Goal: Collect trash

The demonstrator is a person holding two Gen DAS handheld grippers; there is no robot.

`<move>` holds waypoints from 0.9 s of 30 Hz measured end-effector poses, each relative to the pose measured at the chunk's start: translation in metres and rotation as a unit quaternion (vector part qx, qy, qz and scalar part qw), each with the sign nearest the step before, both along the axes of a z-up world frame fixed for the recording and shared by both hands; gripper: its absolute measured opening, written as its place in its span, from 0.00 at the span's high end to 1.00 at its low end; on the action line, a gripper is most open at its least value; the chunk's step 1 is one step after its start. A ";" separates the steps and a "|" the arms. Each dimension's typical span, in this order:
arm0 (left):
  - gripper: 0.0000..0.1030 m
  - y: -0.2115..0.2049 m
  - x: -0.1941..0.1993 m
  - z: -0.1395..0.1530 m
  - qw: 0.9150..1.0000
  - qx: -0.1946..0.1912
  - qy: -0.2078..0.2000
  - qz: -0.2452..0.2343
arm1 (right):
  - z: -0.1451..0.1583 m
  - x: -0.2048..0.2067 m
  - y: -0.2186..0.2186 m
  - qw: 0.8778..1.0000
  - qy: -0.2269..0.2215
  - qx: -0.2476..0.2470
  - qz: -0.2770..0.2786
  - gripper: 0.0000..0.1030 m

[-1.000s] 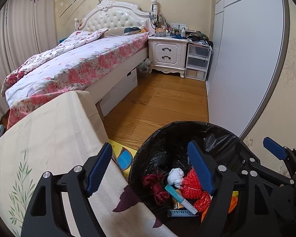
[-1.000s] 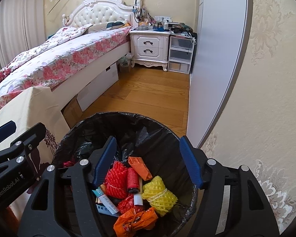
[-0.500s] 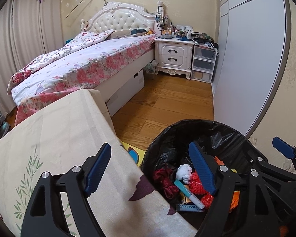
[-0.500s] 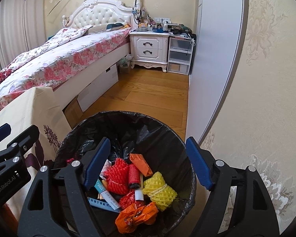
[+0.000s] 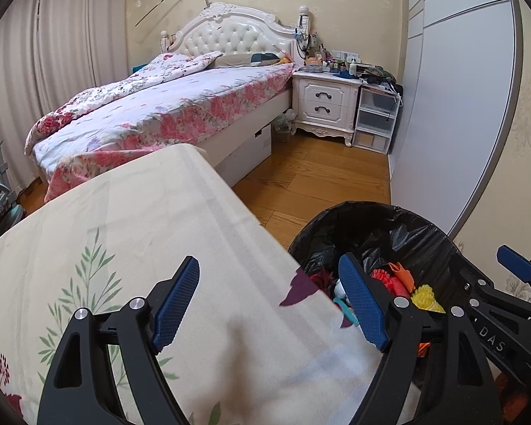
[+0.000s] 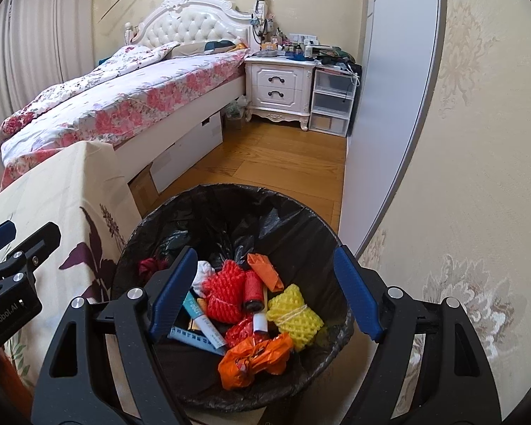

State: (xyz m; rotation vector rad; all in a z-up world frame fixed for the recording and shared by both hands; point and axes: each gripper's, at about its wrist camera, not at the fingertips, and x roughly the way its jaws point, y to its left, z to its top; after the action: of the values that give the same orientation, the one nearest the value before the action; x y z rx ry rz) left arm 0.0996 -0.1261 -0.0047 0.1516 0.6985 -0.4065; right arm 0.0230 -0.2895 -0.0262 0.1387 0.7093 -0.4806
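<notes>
— Both tongs are spread wide with nothing between their blue pads. The left gripper point(image 5: 269, 301) hangs over the corner of the cloth-covered table point(image 5: 131, 233), and the right gripper point(image 6: 265, 294) hangs right above the trash bin point(image 6: 293, 212).

— And the trash itself?

— All down in the bin, inside the black liner. A red foam net point(image 6: 224, 292) lies in the middle with a red thread spool point(image 6: 253, 288) touching its right side. A yellow foam net point(image 6: 295, 313) sits just right of those, an orange wrapper point(image 6: 253, 356) is crumpled at the near edge, and another orange piece point(image 6: 265, 271) leans behind the spool. A blue-and-white tube point(image 6: 200, 320) lies slantwise on the left, near a wad of white tissue point(image 6: 203, 272).

— Where's the bin standing?

— On the wooden floor point(image 6: 283, 163), just beside the table's hanging cloth, close to the patterned wall. Farther back are the flowered bed point(image 6: 124, 106) and the white nightstand point(image 6: 278, 88).
</notes>
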 end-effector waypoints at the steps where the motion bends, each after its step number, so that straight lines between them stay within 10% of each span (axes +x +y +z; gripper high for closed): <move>1: 0.24 0.003 -0.002 0.001 1.000 -0.002 0.000 0.002 | 0.001 -0.002 0.003 1.000 0.000 -0.002 0.003 0.25; 27: 0.22 0.078 -0.062 0.022 0.999 -0.017 -0.025 0.040 | 0.034 -0.048 0.068 0.997 -0.024 -0.027 0.062 0.24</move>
State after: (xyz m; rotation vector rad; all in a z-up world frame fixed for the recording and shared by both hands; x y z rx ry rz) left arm 0.0379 -0.0477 0.0171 0.1010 0.6464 -0.3361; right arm -0.0245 -0.2216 0.0081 0.0548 0.6542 -0.3753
